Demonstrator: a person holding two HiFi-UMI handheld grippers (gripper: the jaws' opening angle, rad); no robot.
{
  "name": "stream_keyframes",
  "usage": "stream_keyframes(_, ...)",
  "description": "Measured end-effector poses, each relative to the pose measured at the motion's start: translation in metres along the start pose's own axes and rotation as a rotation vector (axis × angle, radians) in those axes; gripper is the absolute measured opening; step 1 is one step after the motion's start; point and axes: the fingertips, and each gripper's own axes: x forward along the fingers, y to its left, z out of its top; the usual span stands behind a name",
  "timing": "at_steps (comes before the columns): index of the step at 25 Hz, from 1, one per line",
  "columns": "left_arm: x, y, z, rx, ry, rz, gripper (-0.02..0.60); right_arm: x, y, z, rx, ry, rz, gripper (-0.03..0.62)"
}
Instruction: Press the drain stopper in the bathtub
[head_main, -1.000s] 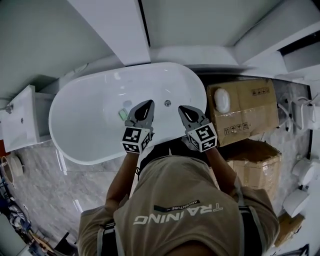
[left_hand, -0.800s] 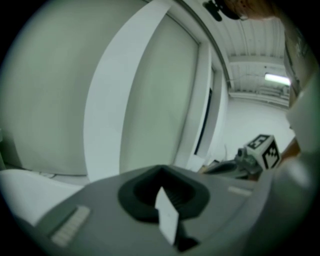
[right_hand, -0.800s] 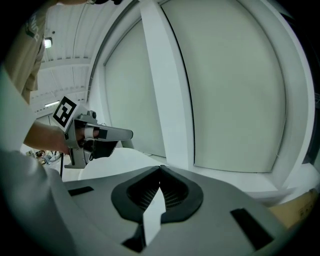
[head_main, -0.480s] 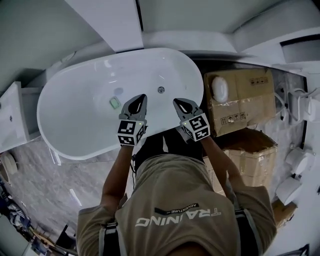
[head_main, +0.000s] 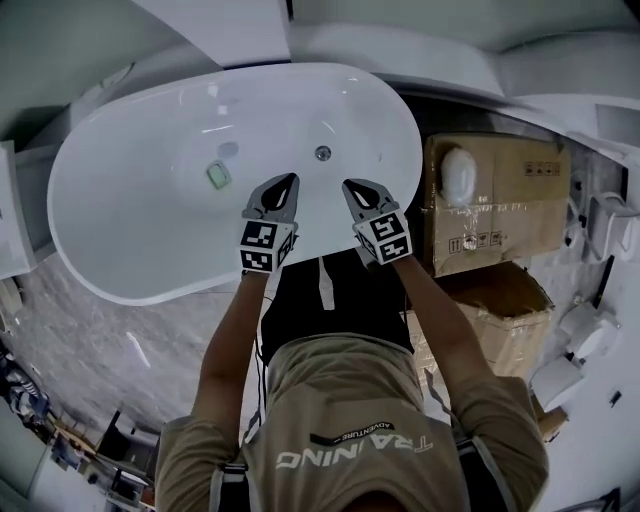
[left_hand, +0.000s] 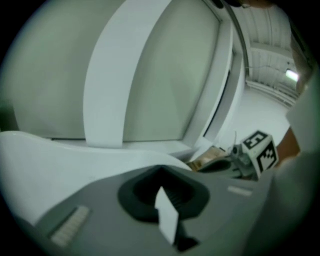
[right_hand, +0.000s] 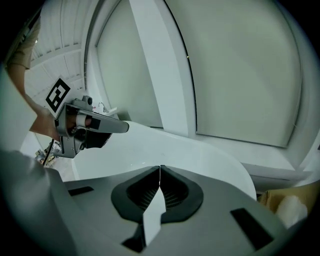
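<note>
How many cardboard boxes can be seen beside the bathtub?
2: a large box right of the bathtub, a second box beside it, nearer the person. Others may be hidden.

Green object (head_main: 218, 176) in bathtub (head_main: 120, 210): too small.

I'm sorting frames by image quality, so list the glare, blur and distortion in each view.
Head view: sharp, with fisheye-bent walls and small glare streaks on the bathtub. Left gripper view: soft throughout, the left gripper smeared, black vignette round the edge. Right gripper view: crisper, the right gripper well defined, same black vignette and curved walls.
</note>
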Motion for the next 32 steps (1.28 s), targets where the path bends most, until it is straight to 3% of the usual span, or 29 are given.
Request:
stream_keyframes(6,0.055,0.038,-0.060,-0.024,0.068,0.040,0.002,0.057,-0.024,-0.045,0.043,0.052,0.006,0.014)
stream_keyframes(13,0.120,0.067,-0.145,-0.047,0.157,0.034,0.002,0.136,-0.051,-0.117,-0.086,0.170,0.029,0.015)
stream_keyframes(17,0.154,0.076,-0.184,-0.069,0.201,0.023,0.002,0.176,-0.069,-0.153,-0.100,0.232,0.034,0.015)
stream_keyframes(32,0.262,0.110,-0.311,-0.037,0.328,-0.049,0.002,0.311,-0.106,-0.292,-0.118,0.457,0.061,0.015)
